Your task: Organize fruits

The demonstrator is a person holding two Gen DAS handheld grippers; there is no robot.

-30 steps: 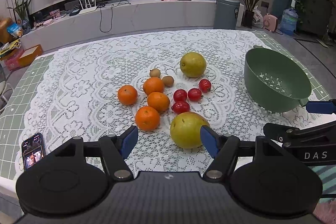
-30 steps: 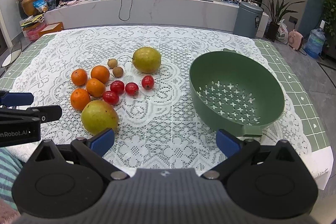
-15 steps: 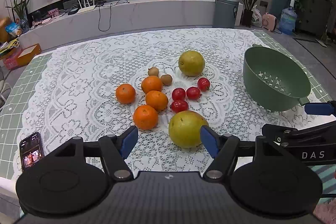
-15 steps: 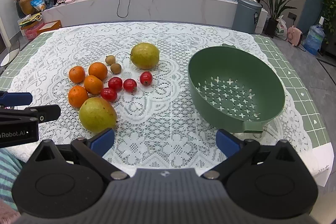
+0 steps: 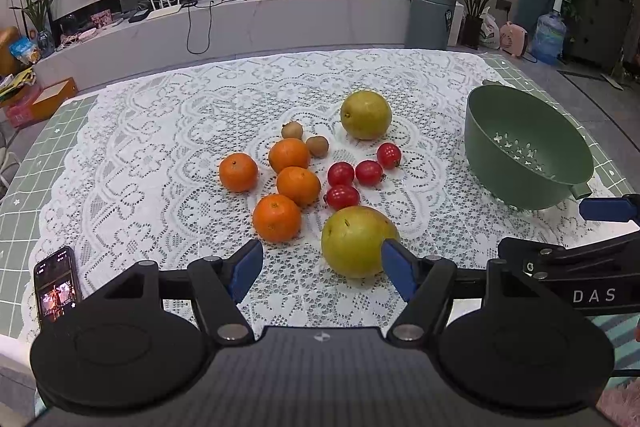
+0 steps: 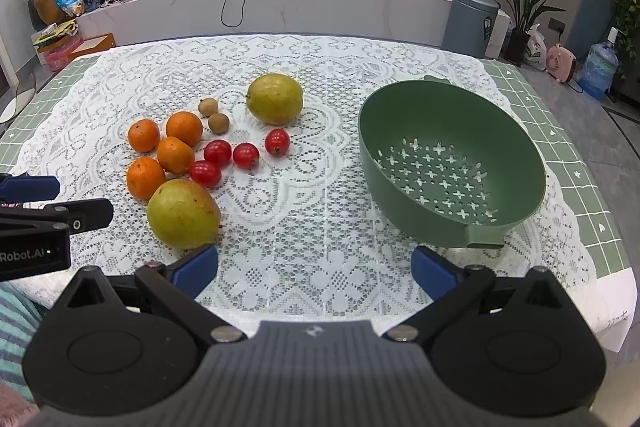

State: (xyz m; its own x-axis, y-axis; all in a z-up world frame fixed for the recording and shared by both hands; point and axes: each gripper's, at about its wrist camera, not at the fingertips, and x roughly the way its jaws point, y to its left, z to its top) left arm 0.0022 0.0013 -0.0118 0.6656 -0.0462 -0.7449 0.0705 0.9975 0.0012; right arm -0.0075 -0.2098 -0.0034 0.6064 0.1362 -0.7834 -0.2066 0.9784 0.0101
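Scanning left to right: phone [image 5: 56, 289] at the tabletop's near left edge, then four oranges [image 5: 277, 218], two small brown fruits [image 5: 317, 146], four red fruits [image 5: 341, 196], all loose on the lace cloth [image 5: 160, 155]. Left gripper [image 5: 322, 269] hovers, jaws apart and empty; the near pear [image 5: 354, 241] lies just ahead, toward its right jaw, long axis roughly crosswise. Far pear [image 5: 366, 115] behind. Green colander [image 6: 452, 163] empty at far right, ahead of the right gripper [image 6: 314, 269], jaws wide, empty. Left hand judged nearer the fruit; path clear.
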